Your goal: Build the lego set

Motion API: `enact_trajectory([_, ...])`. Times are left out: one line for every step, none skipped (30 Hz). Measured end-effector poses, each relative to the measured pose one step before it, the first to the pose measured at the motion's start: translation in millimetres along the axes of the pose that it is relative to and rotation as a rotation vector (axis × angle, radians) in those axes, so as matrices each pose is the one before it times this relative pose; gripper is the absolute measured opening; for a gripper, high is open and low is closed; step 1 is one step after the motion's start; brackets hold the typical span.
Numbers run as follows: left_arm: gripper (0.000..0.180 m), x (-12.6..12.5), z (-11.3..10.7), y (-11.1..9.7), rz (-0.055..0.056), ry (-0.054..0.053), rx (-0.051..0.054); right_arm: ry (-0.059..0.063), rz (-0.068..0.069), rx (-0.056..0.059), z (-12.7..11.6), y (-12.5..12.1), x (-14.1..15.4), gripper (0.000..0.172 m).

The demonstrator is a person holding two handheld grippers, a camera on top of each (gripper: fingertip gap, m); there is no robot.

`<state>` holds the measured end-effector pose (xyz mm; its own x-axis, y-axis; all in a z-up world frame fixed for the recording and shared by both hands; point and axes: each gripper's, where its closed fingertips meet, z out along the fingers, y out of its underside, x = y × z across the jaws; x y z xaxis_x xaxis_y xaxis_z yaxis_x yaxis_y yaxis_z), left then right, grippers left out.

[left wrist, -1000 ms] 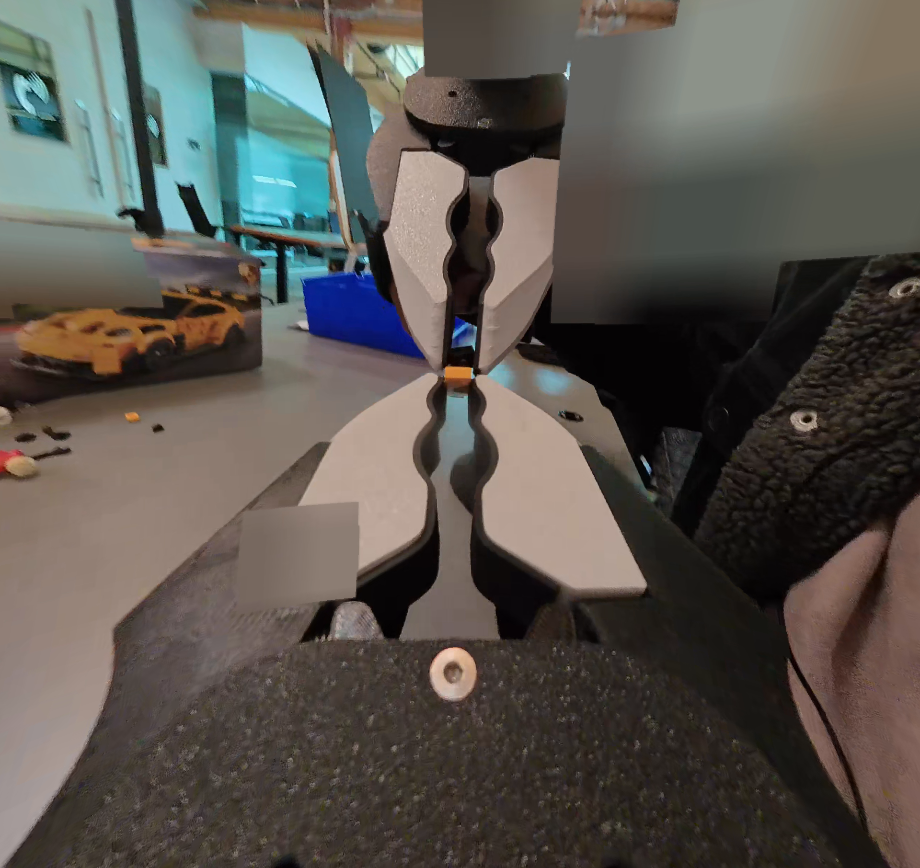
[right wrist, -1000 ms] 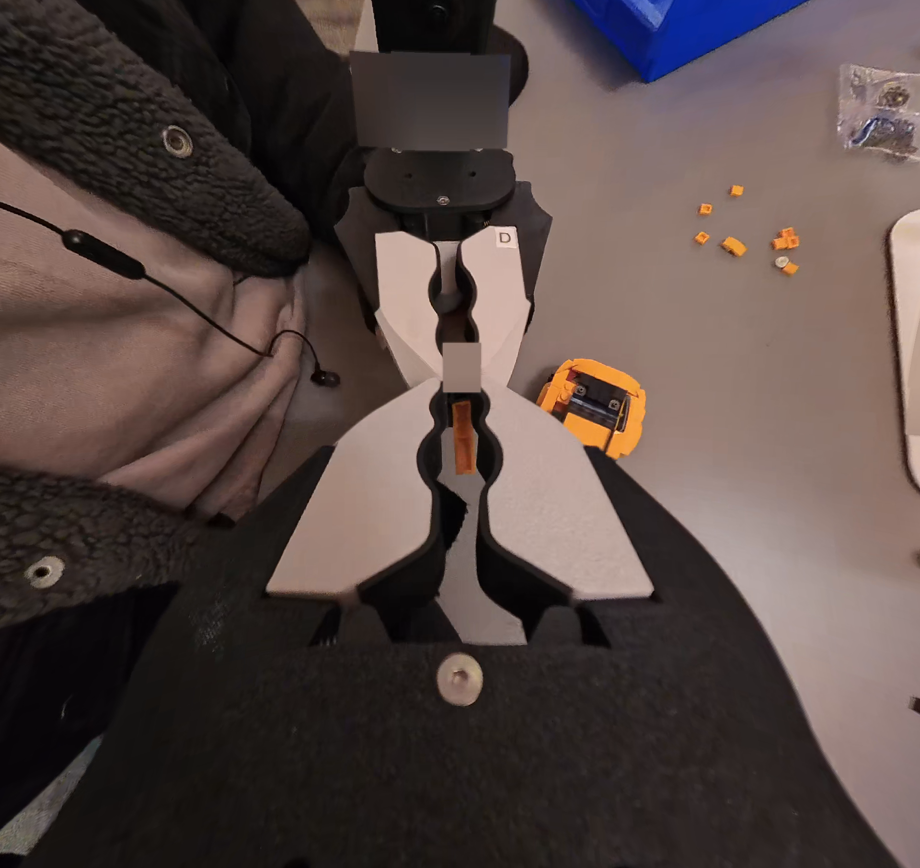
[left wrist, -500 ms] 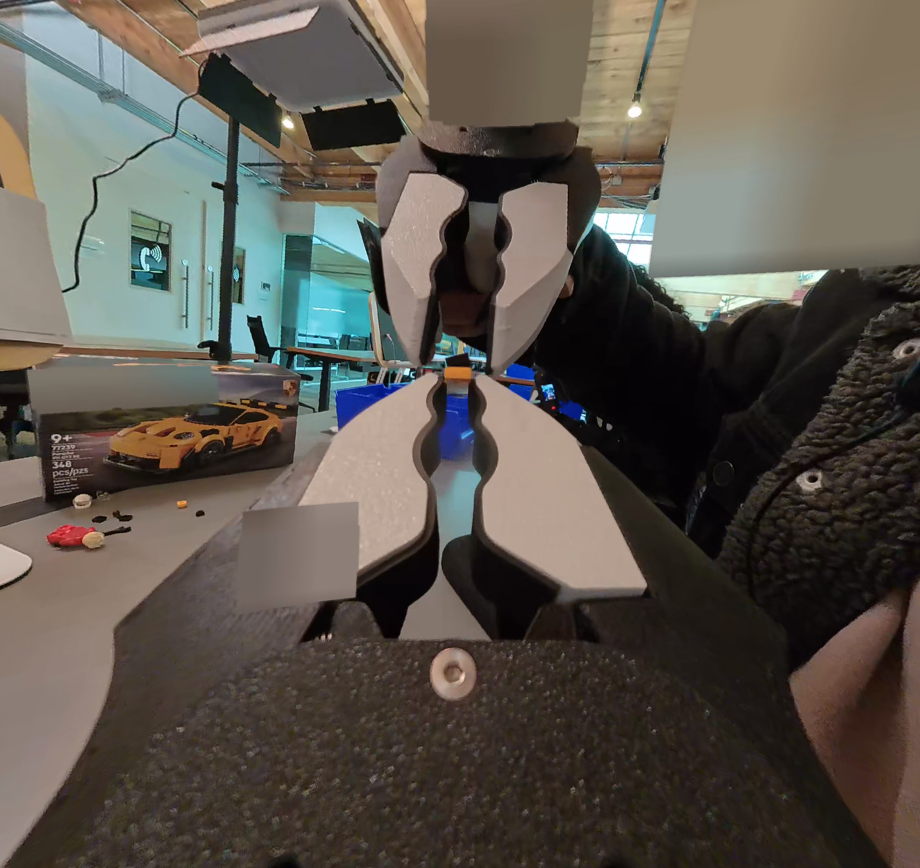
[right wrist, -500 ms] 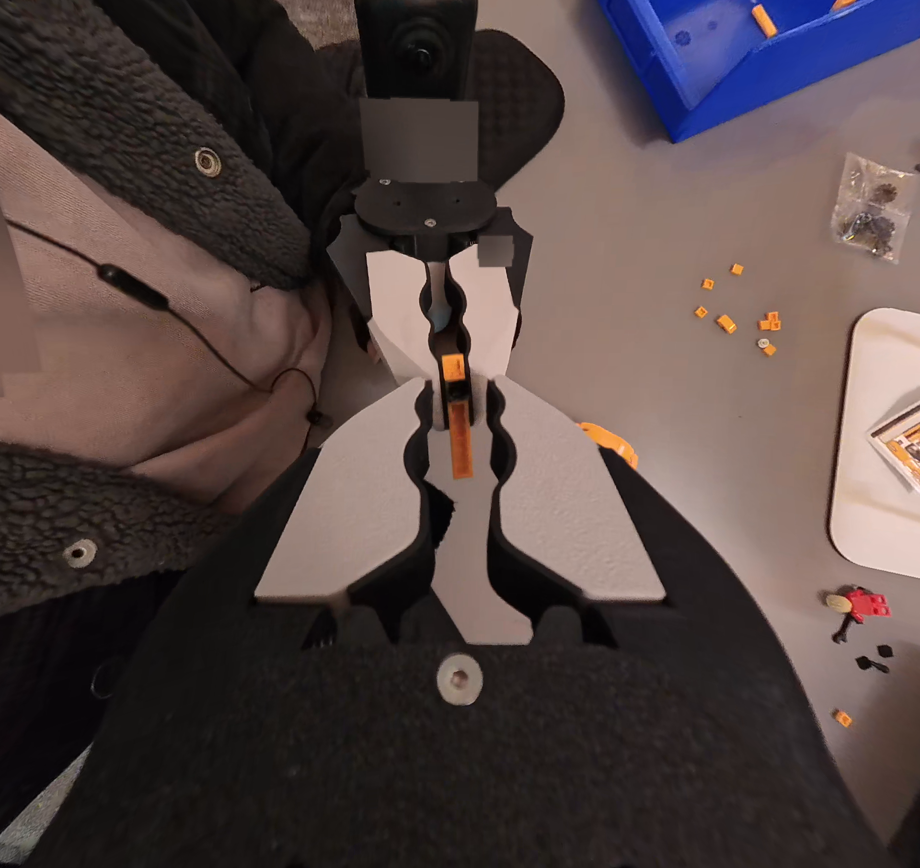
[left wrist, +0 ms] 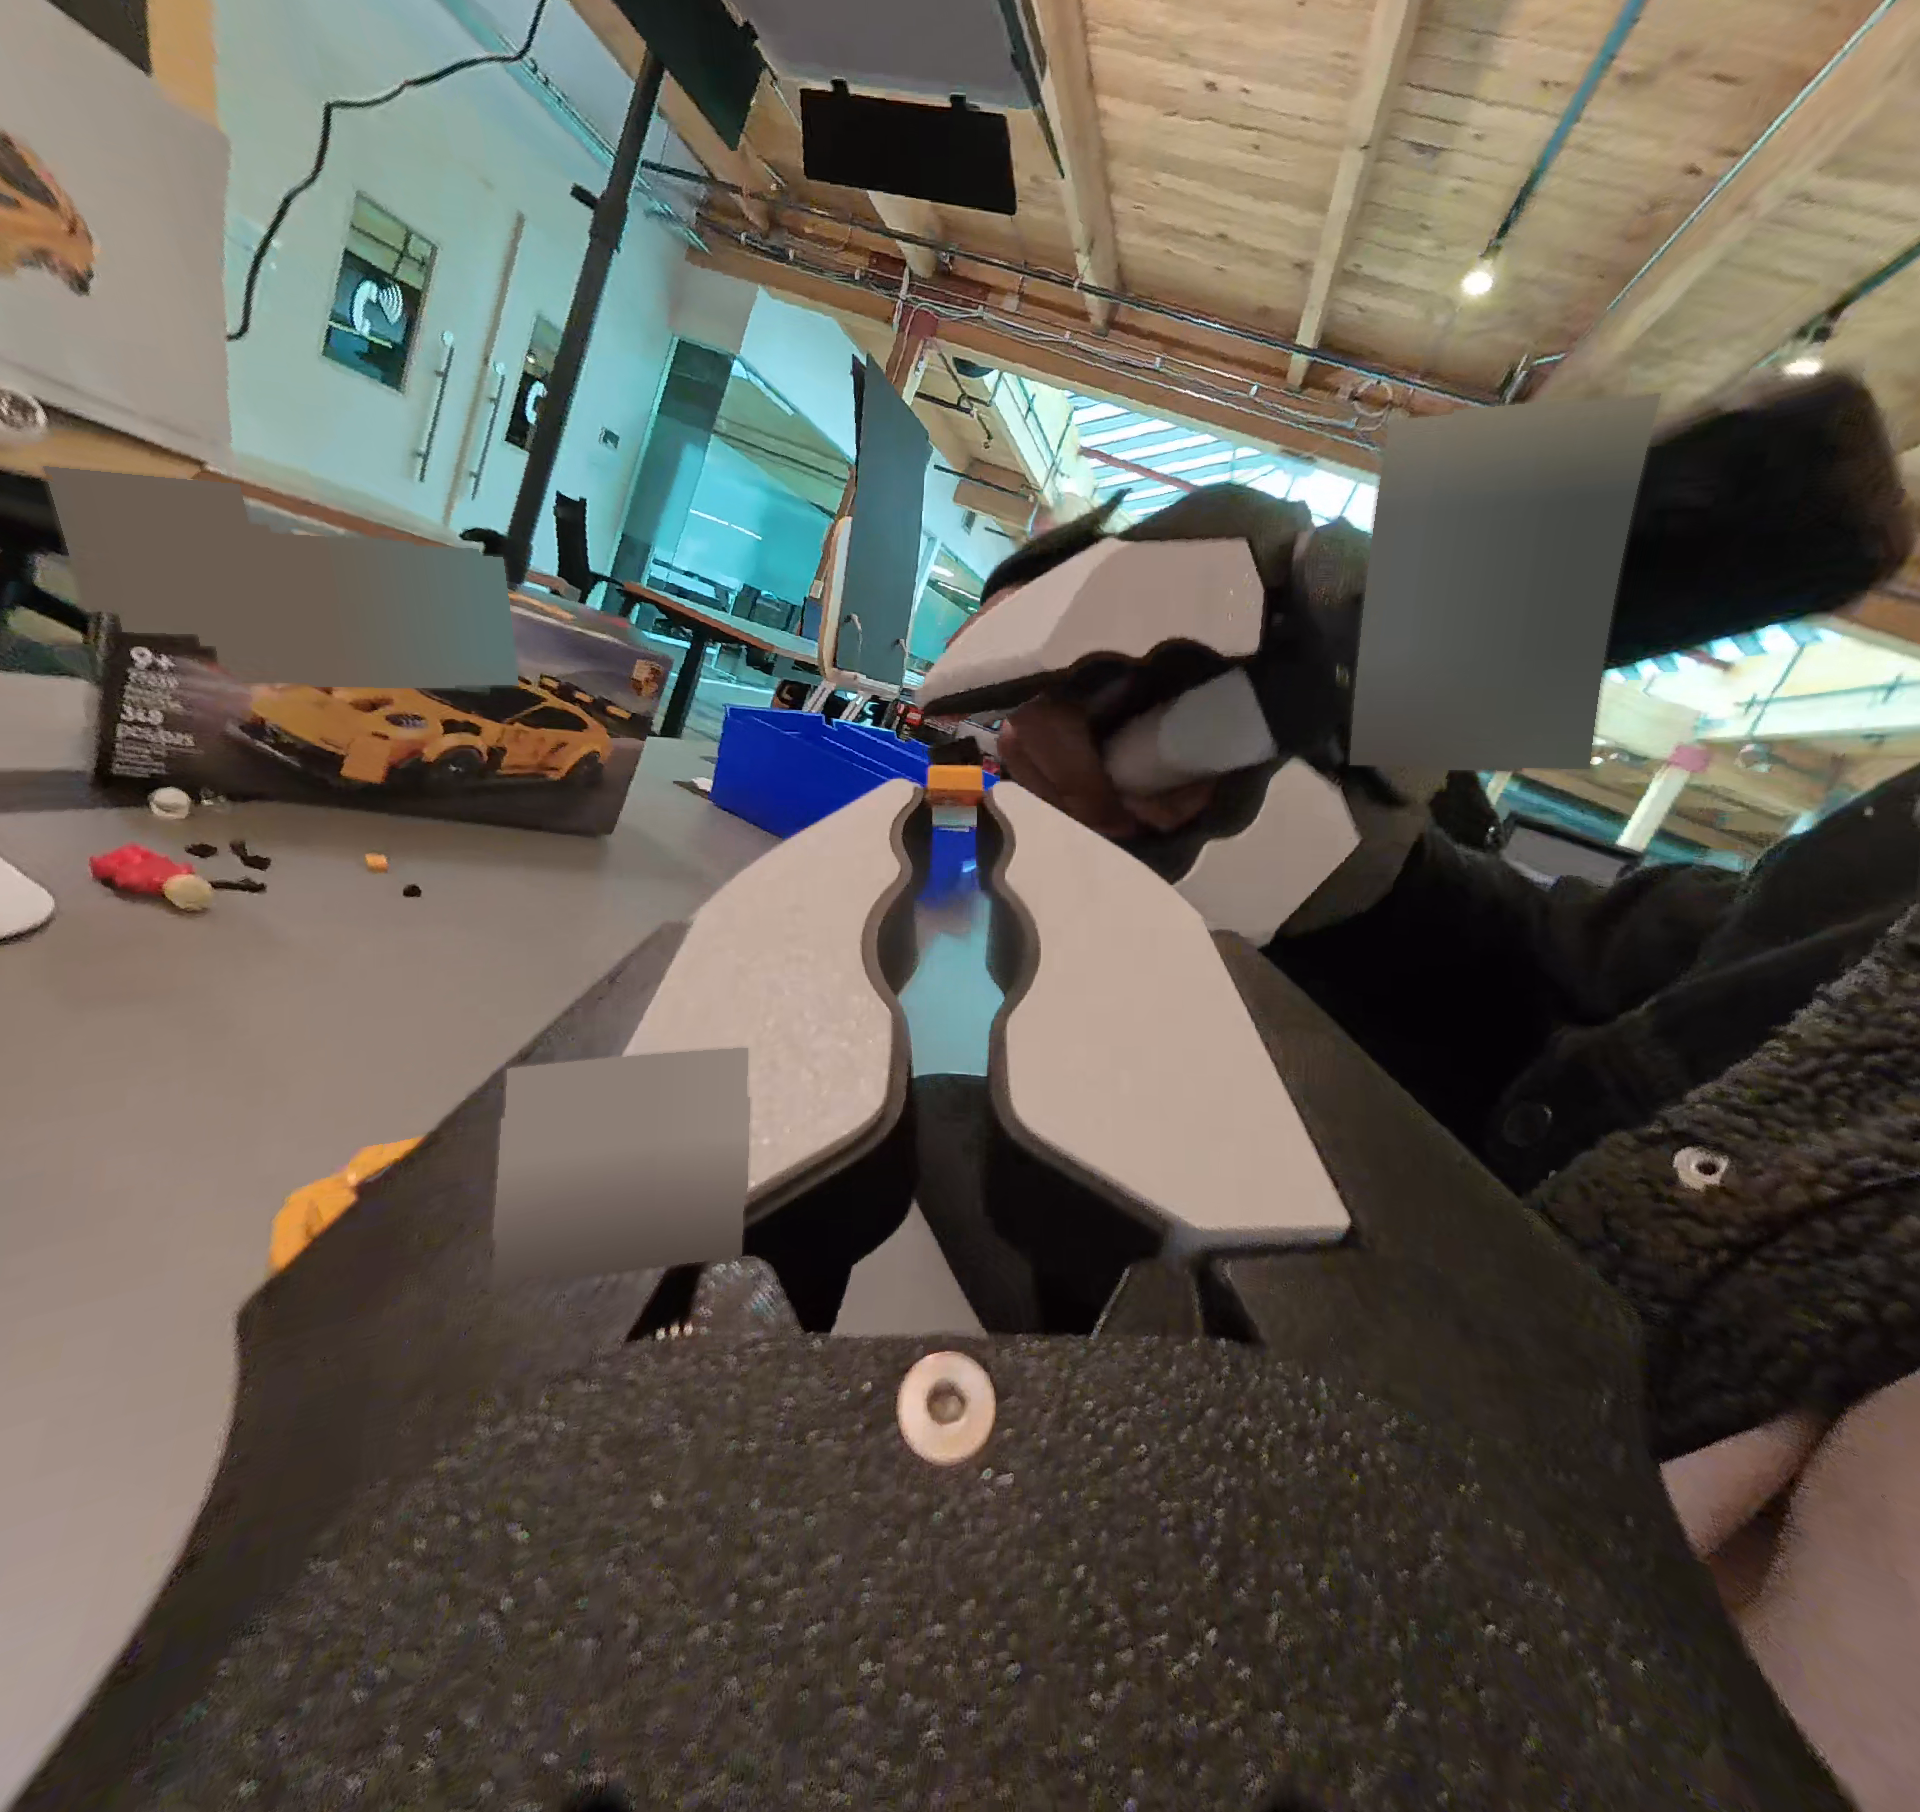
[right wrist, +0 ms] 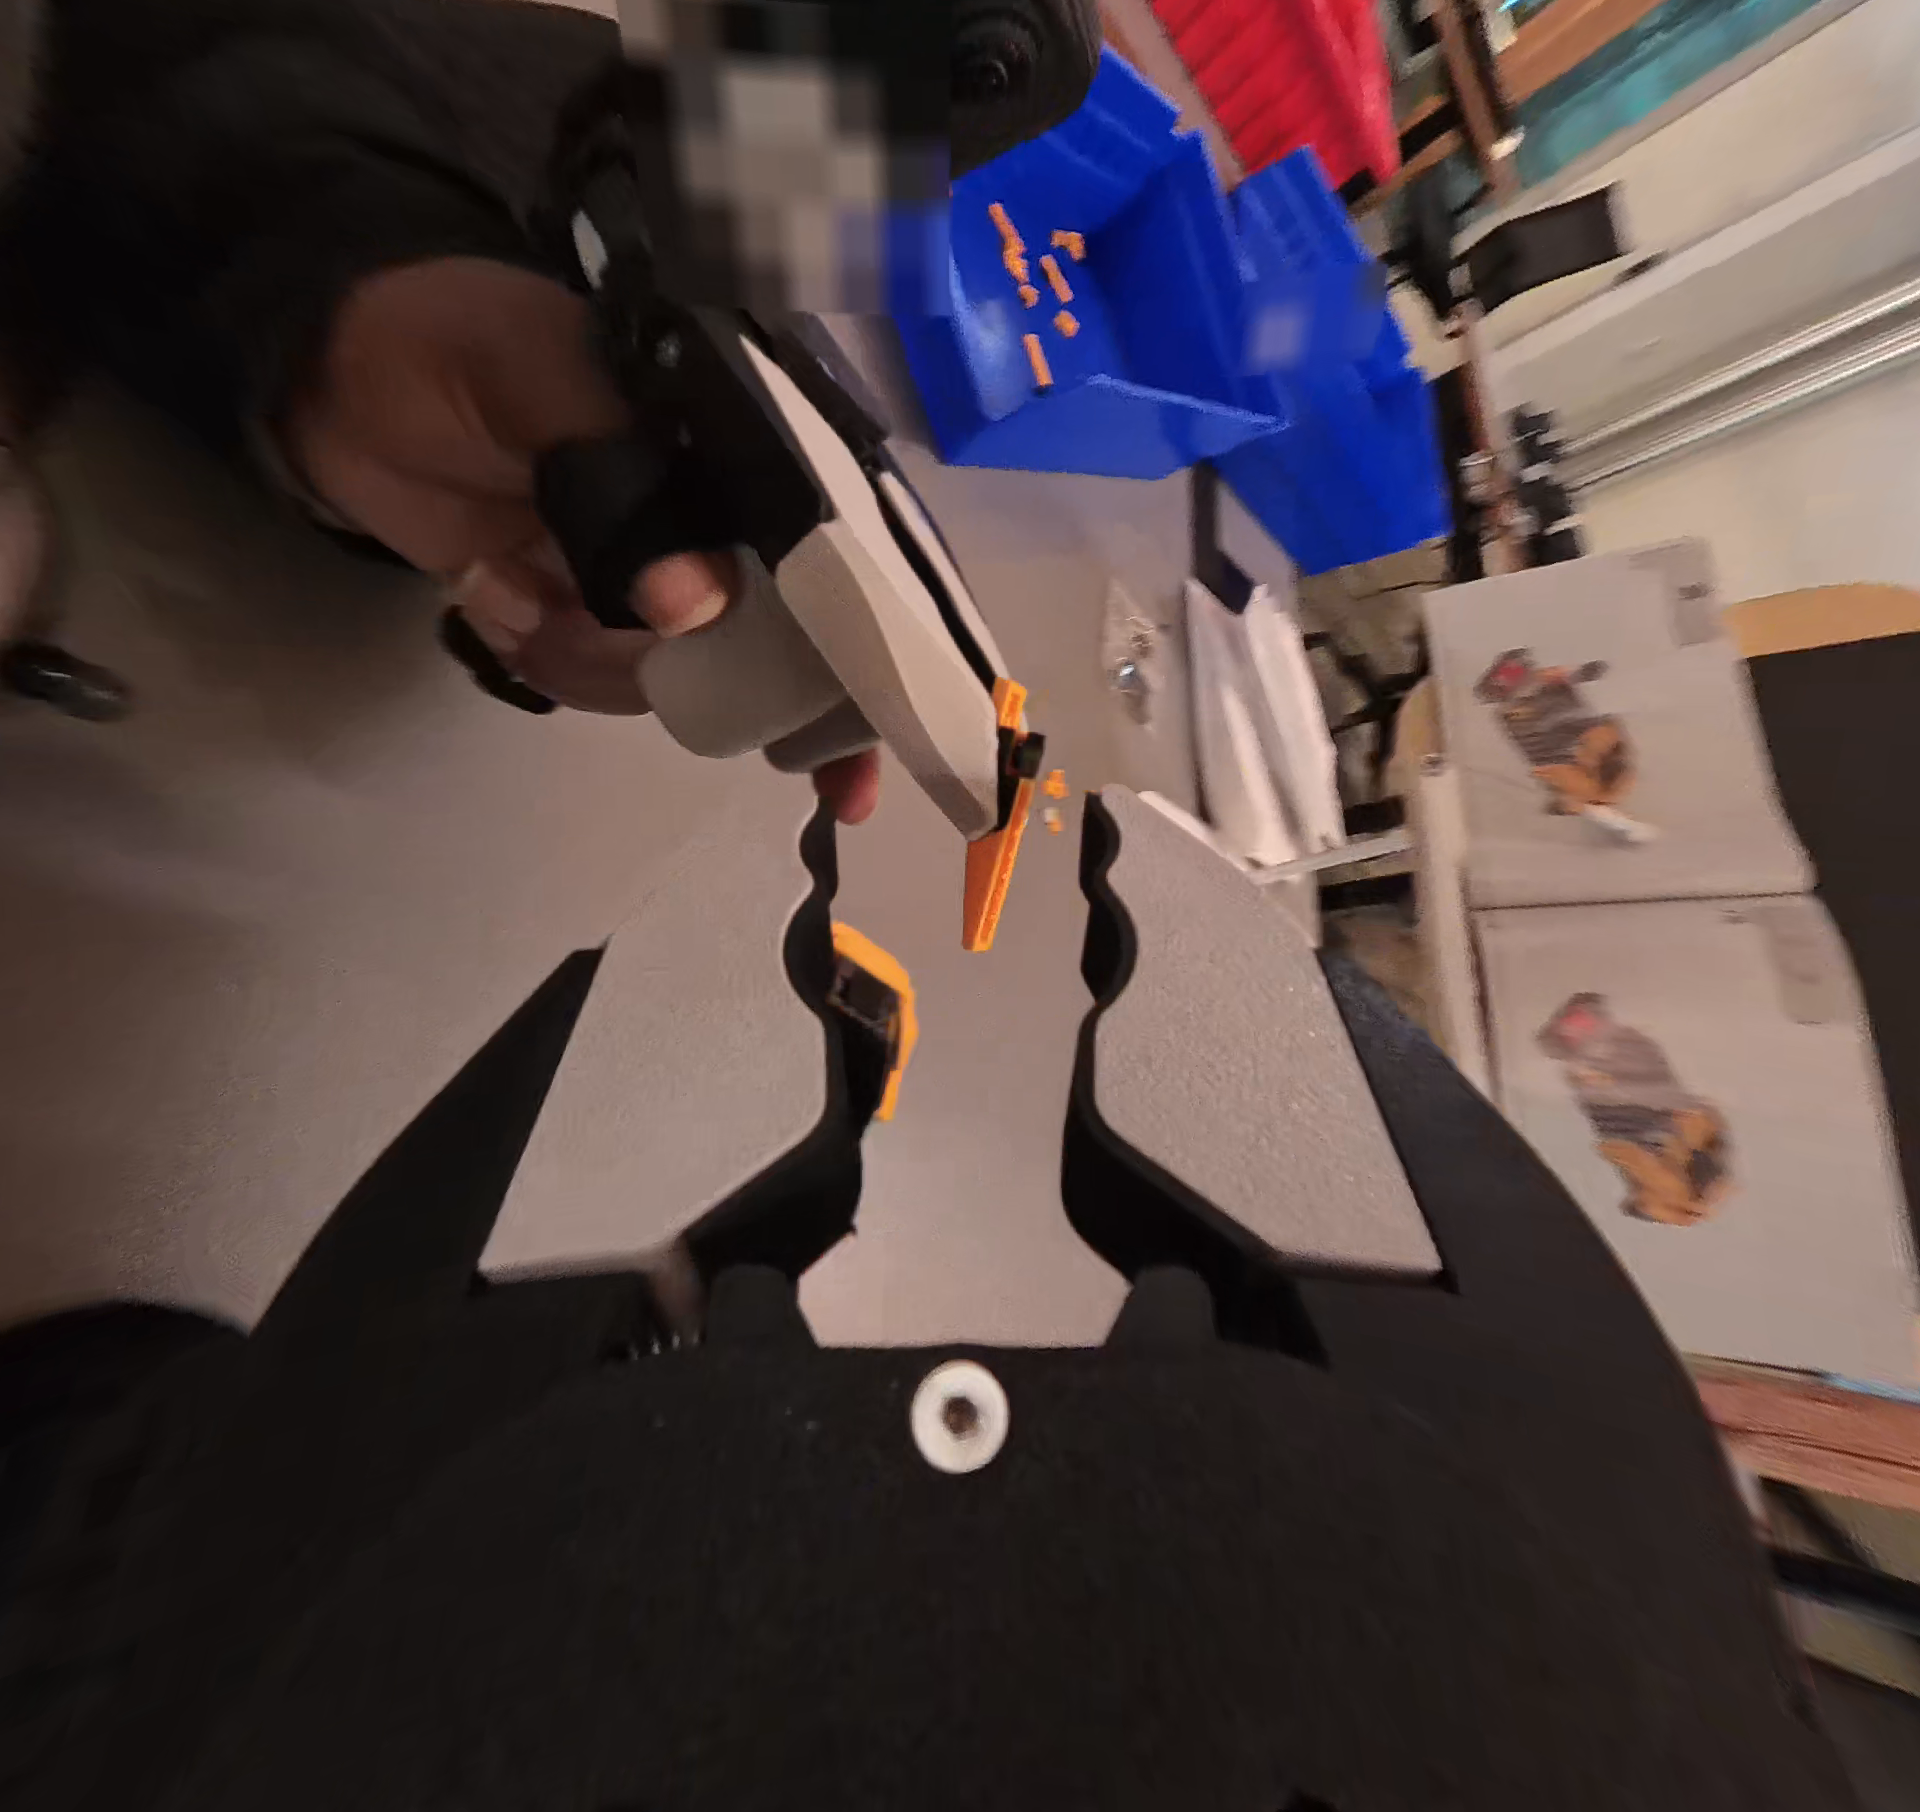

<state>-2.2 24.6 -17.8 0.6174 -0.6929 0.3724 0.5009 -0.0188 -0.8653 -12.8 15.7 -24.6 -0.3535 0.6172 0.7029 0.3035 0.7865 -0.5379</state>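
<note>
My left gripper (left wrist: 954,798) is shut on a small orange brick piece (left wrist: 954,780), pinched at the very tips and held up above the grey table (left wrist: 312,983). In the right wrist view the same gripper, held by a hand, grips a long orange plate (right wrist: 989,889) that sticks out past its tips, with a small black part on it. My right gripper (right wrist: 961,817) is open and empty; the plate's free end hangs between its fingers without touching them. It also shows in the left wrist view (left wrist: 1101,640), turned sideways, just beyond the piece. An orange partly built model (right wrist: 881,1014) lies on the table below.
A blue bin (left wrist: 810,770) with orange pieces stands behind, with more blue and red bins beyond (right wrist: 1340,412). A box picturing a yellow car (left wrist: 416,734), a red piece (left wrist: 135,869), loose small parts and a white tray (left wrist: 16,905) lie at the left. A person's dark sleeve (left wrist: 1662,1087) is at the right. The grippers are tip to tip, or close to it.
My right gripper opened and let go of the orange plate, then drew back and rolled sideways. My left gripper kept its hold on the piece and tilted upward.
</note>
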Motion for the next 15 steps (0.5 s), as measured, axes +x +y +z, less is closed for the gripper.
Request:
enact_trajectory([0.008, 0.62, 0.68, 0.61, -0.0221, 0.0064, -0.0014, 0.0347, -0.0308, 0.0108, 2.21, -0.53, -0.62, 0.045])
enact_trajectory([0.008, 0.92, 0.60, 0.34, -0.0261, 0.0089, -0.0003, 0.0344, -0.0265, 0.0058, 2.03, -0.46, 0.16, 0.045])
enact_trajectory([0.008, 0.68, 0.32, 0.16, -0.0266, 0.0080, 0.0002, 0.0343, -0.0258, 0.0049, 1.59, -0.76, 0.96, 0.045])
enact_trajectory([0.008, 0.67, 0.19, -0.22, -0.0208, 0.0080, 0.0011, 0.0217, -0.0253, 0.0054, 1.03, -0.64, 0.32, 0.045])
enact_trajectory([0.008, 1.05, 0.06, -0.33, -0.0155, 0.0096, 0.0016, 0.0142, -0.0194, -0.0015, 0.87, 0.06, 0.40, 0.044])
enact_trajectory([0.008, 1.63, 0.08, -0.59, -0.0155, 0.0128, 0.0022, 0.0091, -0.0061, -0.0019, 0.50, 0.12, 0.73, 0.043])
enact_trajectory([0.007, 0.85, -0.02, -0.24, -0.0146, 0.0068, -0.0002, -0.0009, 0.0037, 0.0057, -0.03, -0.72, 0.05, 0.041])
enact_trajectory([0.007, 0.54, 0.15, 0.05, -0.0128, 0.0044, -0.0019, 0.0058, 0.0043, 0.0096, -0.34, -1.42, 0.92, 0.036])
enact_trajectory([0.007, 1.03, 0.10, -0.17, -0.0135, 0.0076, -0.0006, 0.0099, -0.0016, 0.0081, -0.52, -1.47, 1.10, 0.031])
enact_trajectory([0.007, 1.25, 0.16, -0.39, -0.0160, 0.0089, 0.0004, 0.0098, -0.0044, 0.0032, -0.38, -1.02, 0.91, 0.027])
enact_trajectory([0.007, 1.05, 0.15, -0.10, -0.0164, 0.0076, -0.0010, 0.0188, -0.0026, 0.0022, -0.38, -0.91, 1.99, 0.022])
enact_trajectory([0.008, 1.02, 0.16, -0.18, -0.0153, 0.0069, 0.0008, 0.0090, -0.0027, 0.0045, -0.30, -1.10, 0.76, 0.020])
enact_trajectory([0.007, 0.50, 0.04, -0.42, -0.0157, 0.0039, 0.0004, 0.0072, 0.0022, -0.0004, 0.00, -0.67, 0.40, 0.020])
enact_trajectory([0.007, 0.36, 0.13, -0.15, -0.0186, 0.0013, -0.0035, 0.0069, 0.0042, -0.0010, 0.02, -0.41, 0.10, 0.020])
enact_trajectory([0.008, 0.10, 0.17, 0.13, -0.0194, -0.0004, -0.0057, 0.0005, 0.0055, -0.0021, -0.05, 0.03, -0.54, 0.019])
